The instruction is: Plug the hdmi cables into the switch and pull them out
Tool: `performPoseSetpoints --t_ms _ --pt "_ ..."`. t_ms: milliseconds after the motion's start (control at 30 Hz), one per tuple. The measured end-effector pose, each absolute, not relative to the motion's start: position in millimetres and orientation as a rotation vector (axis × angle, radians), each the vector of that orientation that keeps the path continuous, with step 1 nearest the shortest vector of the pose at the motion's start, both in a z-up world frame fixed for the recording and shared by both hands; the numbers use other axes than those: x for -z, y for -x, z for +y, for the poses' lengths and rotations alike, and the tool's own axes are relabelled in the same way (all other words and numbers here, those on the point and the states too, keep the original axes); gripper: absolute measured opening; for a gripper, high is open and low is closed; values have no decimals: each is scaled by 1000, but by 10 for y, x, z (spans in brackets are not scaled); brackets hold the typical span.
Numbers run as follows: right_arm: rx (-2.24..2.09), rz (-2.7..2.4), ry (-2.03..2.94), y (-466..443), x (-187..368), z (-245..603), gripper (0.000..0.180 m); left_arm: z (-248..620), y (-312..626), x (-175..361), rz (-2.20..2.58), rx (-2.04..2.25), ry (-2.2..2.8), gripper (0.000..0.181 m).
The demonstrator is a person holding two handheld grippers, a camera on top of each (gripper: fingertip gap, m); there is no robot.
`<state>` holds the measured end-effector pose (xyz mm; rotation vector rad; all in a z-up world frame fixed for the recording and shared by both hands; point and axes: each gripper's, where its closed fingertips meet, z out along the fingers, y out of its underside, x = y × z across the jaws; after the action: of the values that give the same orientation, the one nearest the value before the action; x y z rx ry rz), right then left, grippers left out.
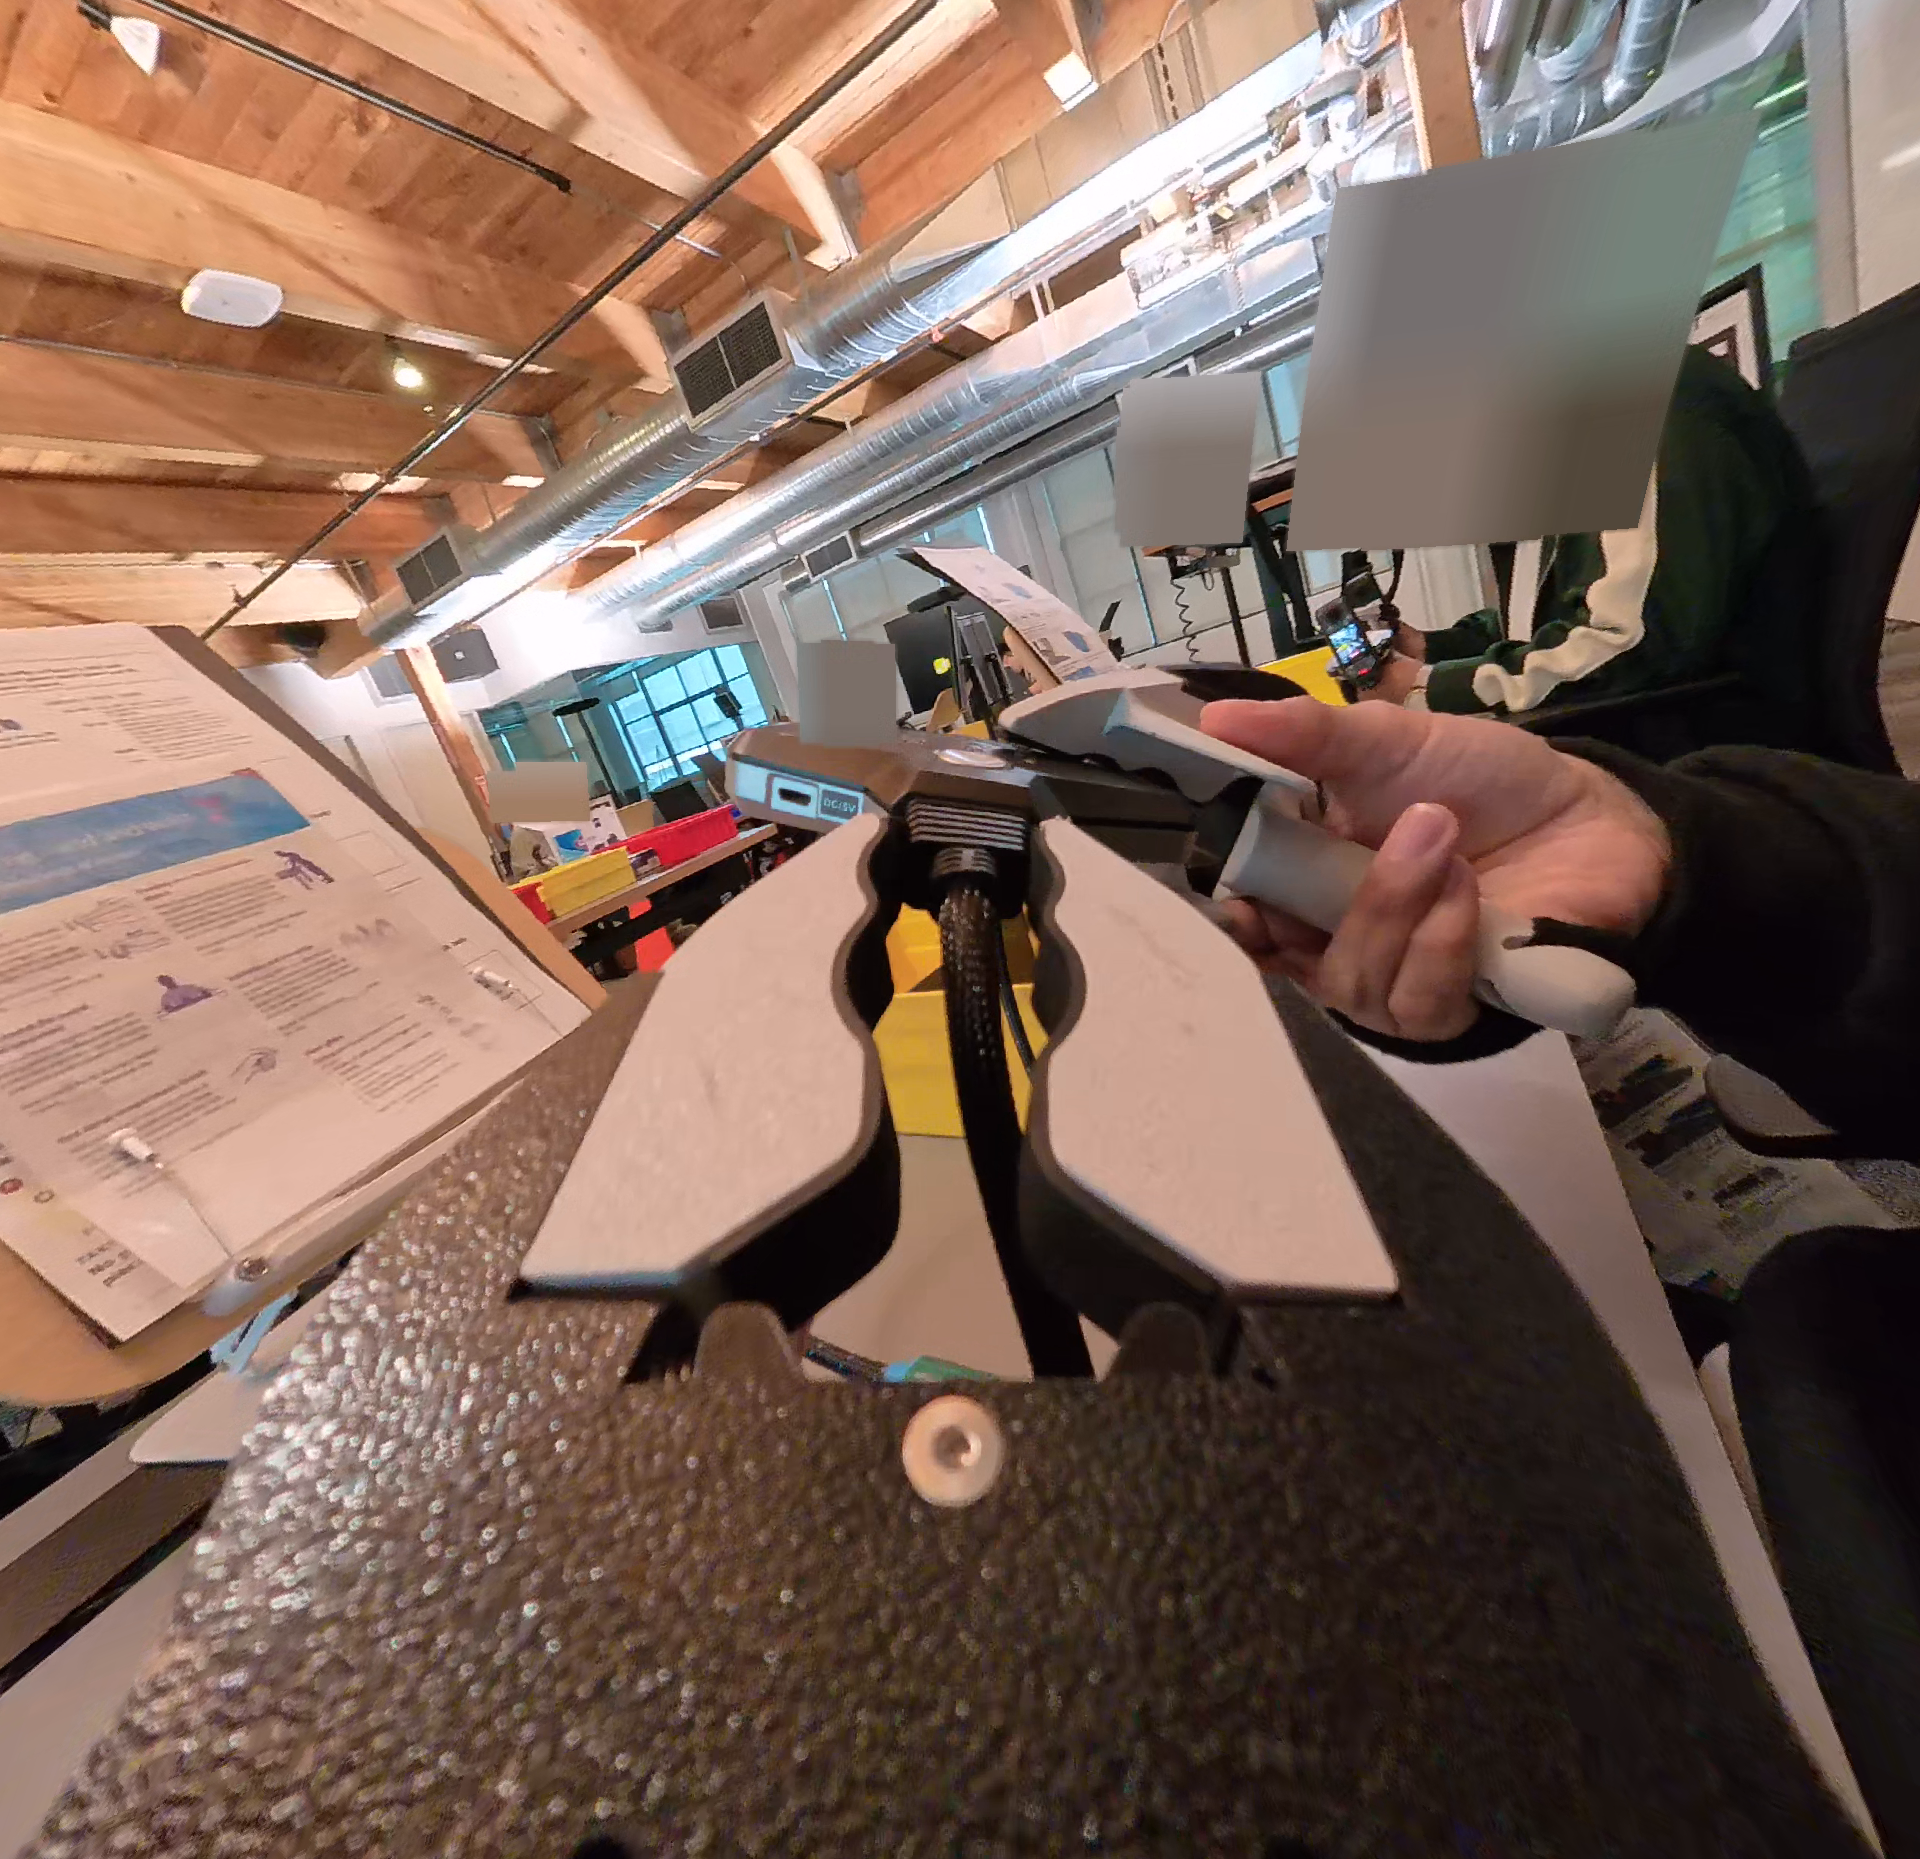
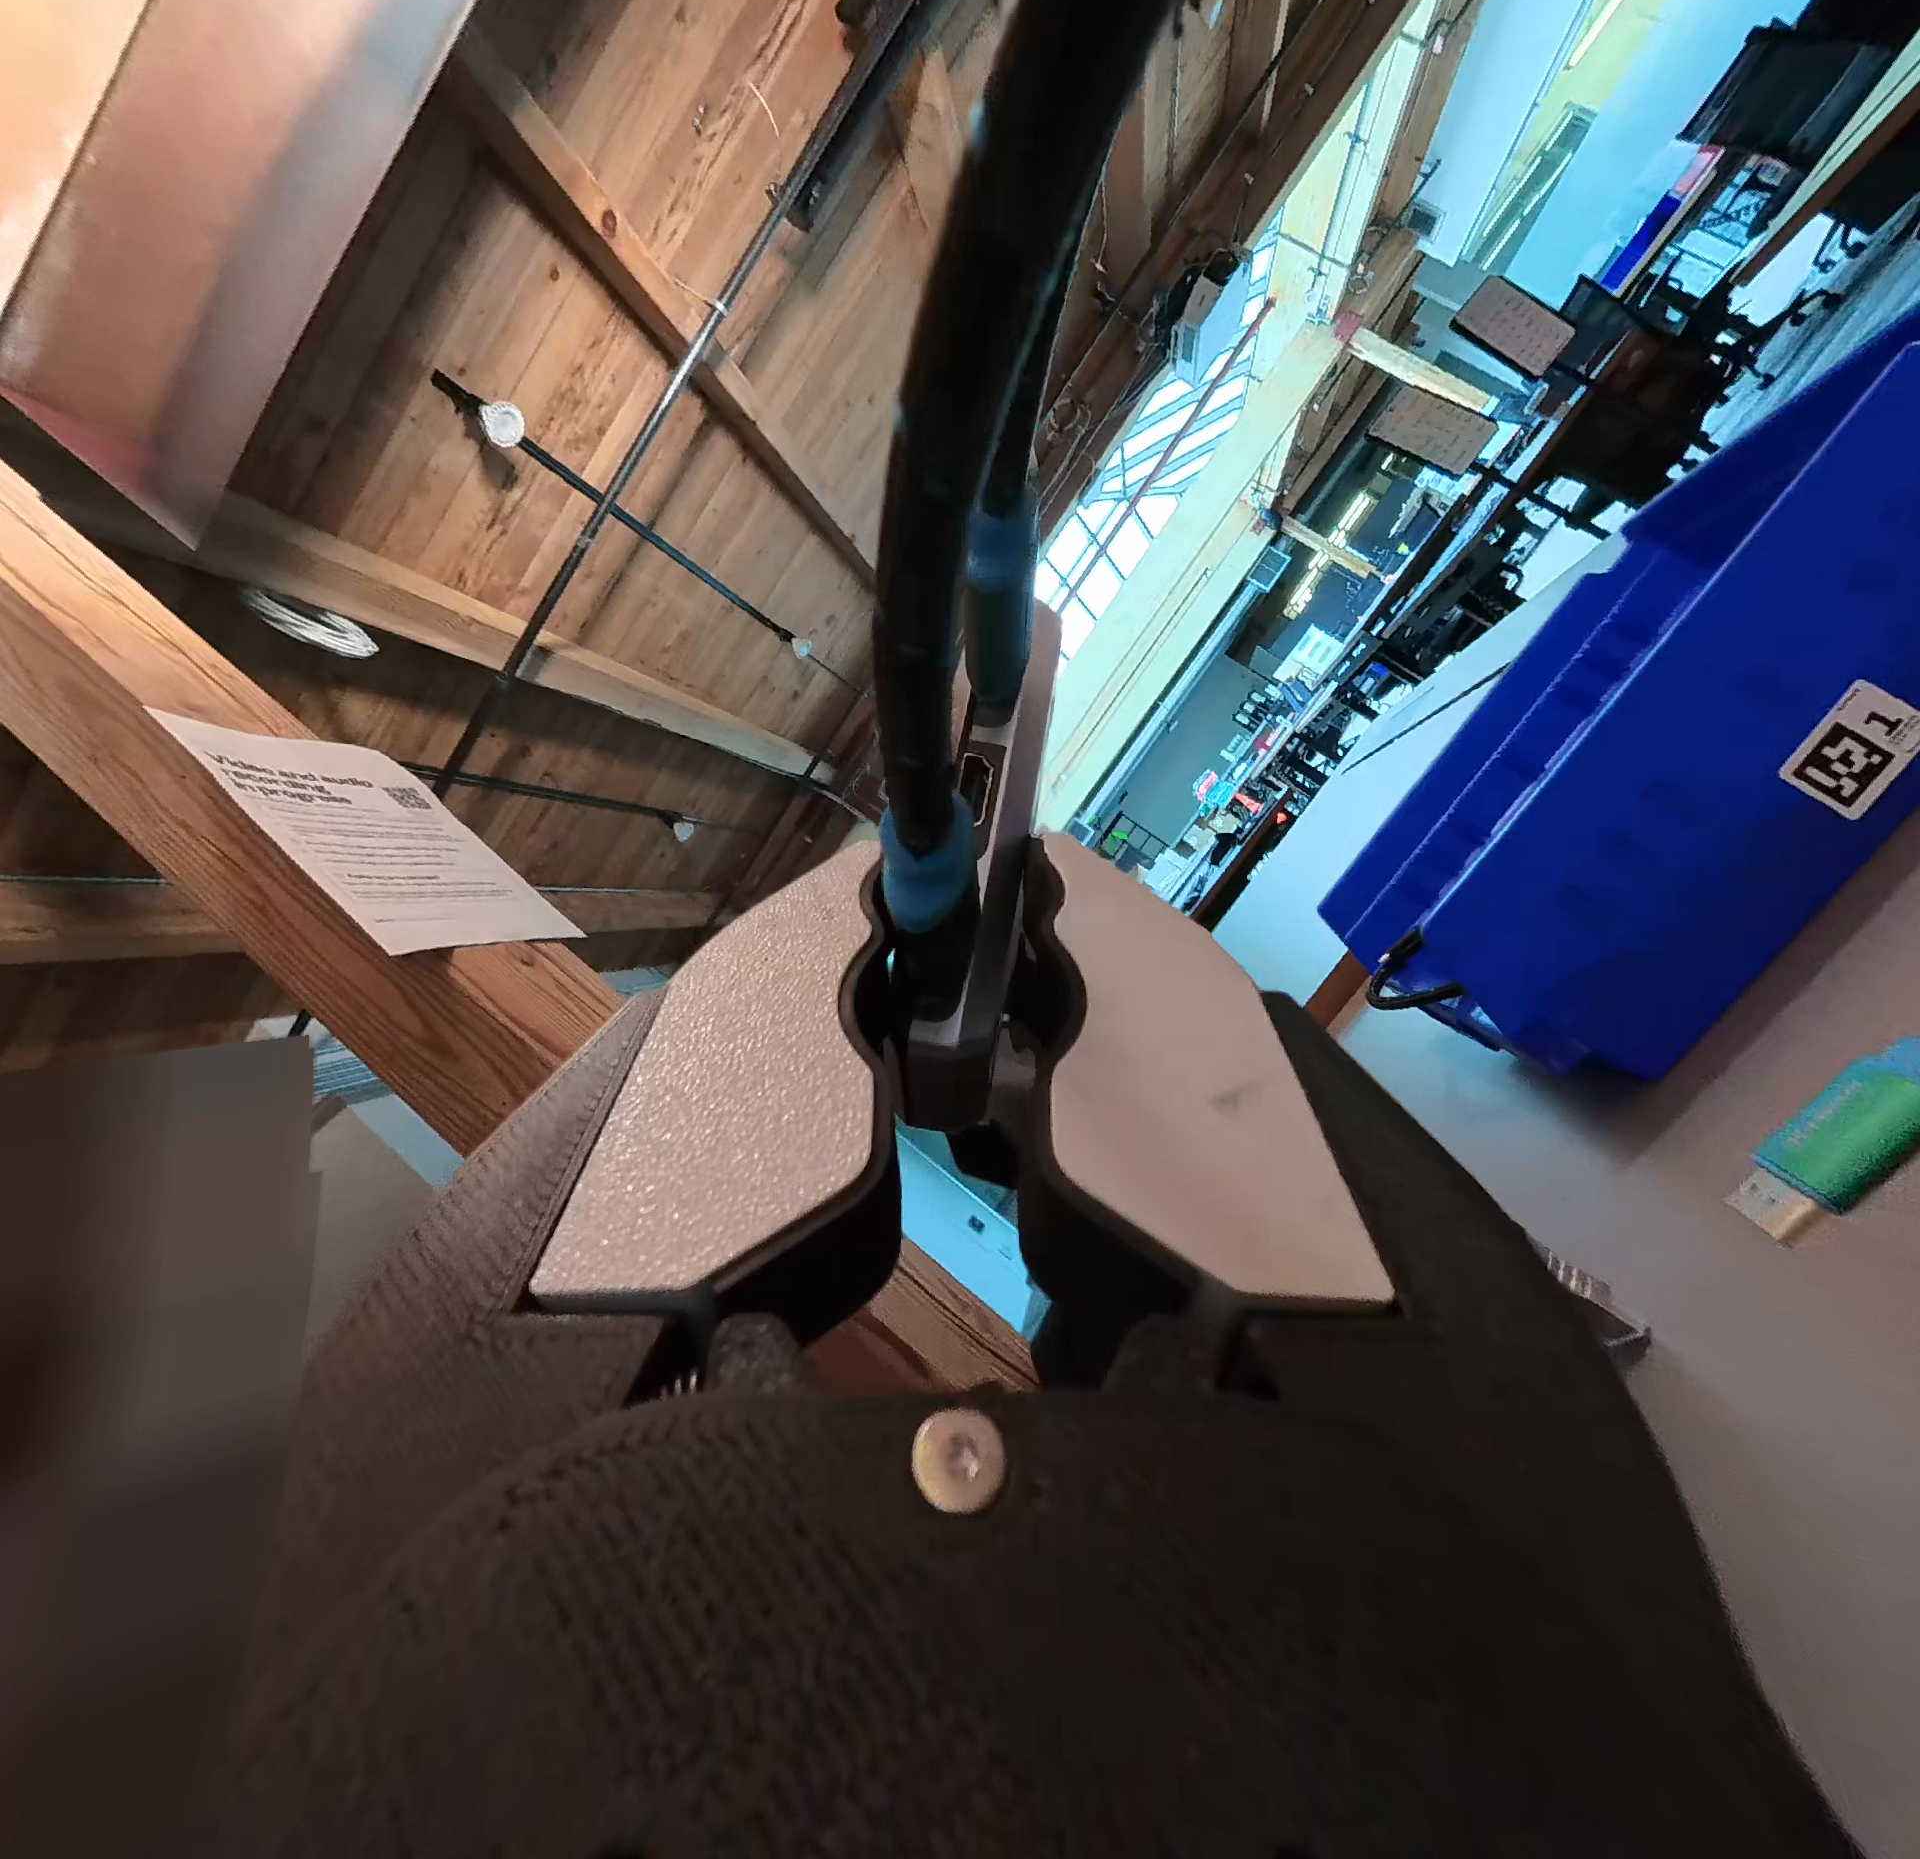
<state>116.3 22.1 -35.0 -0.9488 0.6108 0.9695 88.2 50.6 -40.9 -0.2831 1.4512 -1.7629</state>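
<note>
The switch [image 1: 831,775] is a flat grey box held up in the air. My left gripper [image 1: 961,838] is shut on a ribbed black HDMI plug [image 1: 966,824], whose front end meets the switch's near edge. Its braided black cable [image 1: 982,1030] runs back between the fingers. An empty port [image 1: 795,797] shows to the plug's left. My right gripper [image 1: 1049,770], held by a hand [image 1: 1455,853], clamps the switch from the right. In the right wrist view this gripper [image 2: 956,859] is shut on the switch [image 2: 1013,874], seen edge-on. Two black cables with blue collars [image 2: 925,874] run up from it.
A tilted board with a printed sheet [image 1: 208,926] stands close on the left. Yellow bins [image 1: 925,1040] lie below the switch. A person in a dark green jacket [image 1: 1662,614] sits at the far right. A blue bin [image 2: 1662,822] and a green stick [image 2: 1839,1149] rest on the white table [image 2: 1558,1290].
</note>
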Motion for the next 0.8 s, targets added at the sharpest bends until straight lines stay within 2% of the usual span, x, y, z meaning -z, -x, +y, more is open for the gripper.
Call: performPoseSetpoints --t_ms 33,433,800 --pt "-961 608 966 -1152 353 225 22 512 -875 412 1455 1766 271 23" --pt "-965 605 1001 -1128 349 231 22 525 -849 432 1426 1696 179 22" --pt "-857 561 1055 -1201 395 216 25 537 -952 477 1467 1740 332 22"
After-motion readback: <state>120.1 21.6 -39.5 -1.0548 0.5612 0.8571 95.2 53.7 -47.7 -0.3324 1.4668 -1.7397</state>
